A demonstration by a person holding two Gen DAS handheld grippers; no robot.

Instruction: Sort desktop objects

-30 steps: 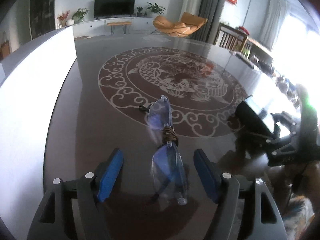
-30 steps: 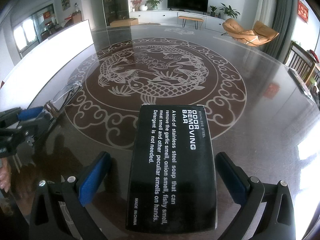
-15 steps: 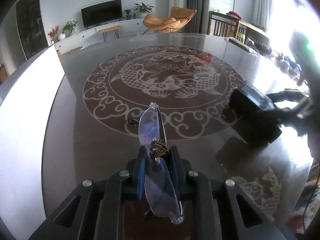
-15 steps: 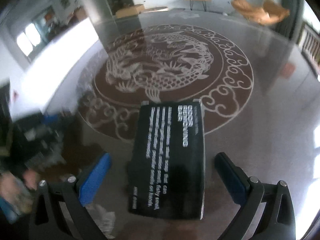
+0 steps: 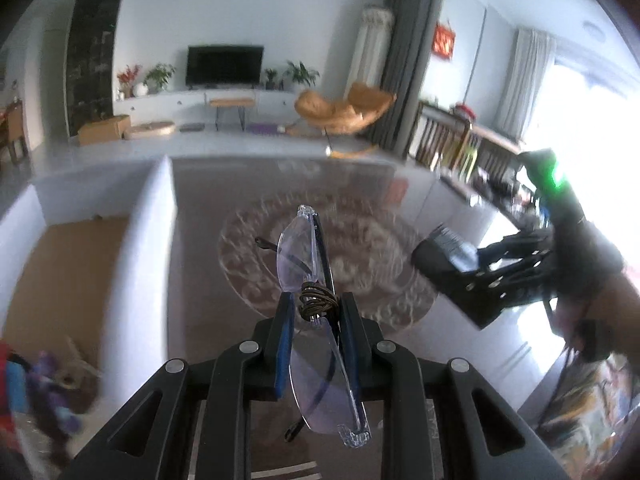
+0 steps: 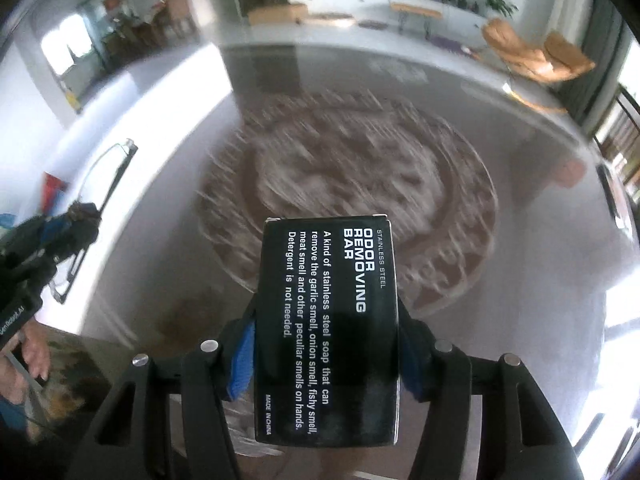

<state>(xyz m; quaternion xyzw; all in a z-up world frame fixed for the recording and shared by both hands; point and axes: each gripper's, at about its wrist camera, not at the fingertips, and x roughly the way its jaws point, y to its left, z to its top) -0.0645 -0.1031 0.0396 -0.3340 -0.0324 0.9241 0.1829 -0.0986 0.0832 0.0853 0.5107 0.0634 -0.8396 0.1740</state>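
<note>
Item 1: rimless clear-lens spectacles with thin dark arms and a brown cord wound at the bridge (image 5: 310, 280). A second ago they lay flat on the dark glossy table with the pale fish medallion (image 5: 200, 248), between my spread fingers; half a second ago my left gripper (image 5: 313, 320) had pinched them at the bridge. Now they are lifted clear of the table, one lens standing forward of the blue pads, the other hanging back toward the camera. Grip is narrow; I judge a twist could slip them.

Item 2: black rectangular carton printed "ODOR REMOVING BAR" in white (image 6: 328, 328). A second ago it sat on the table with my right gripper (image 6: 326, 356) wide either side. Now the fingers are pressed against its two long sides and it is raised, far end pointing ahead.

Status: both pick-ups look done; carrying comes next. A white-walled tray with a brown floor (image 5: 148, 240) lies left, near the spectacles, possibly their destination.
</note>
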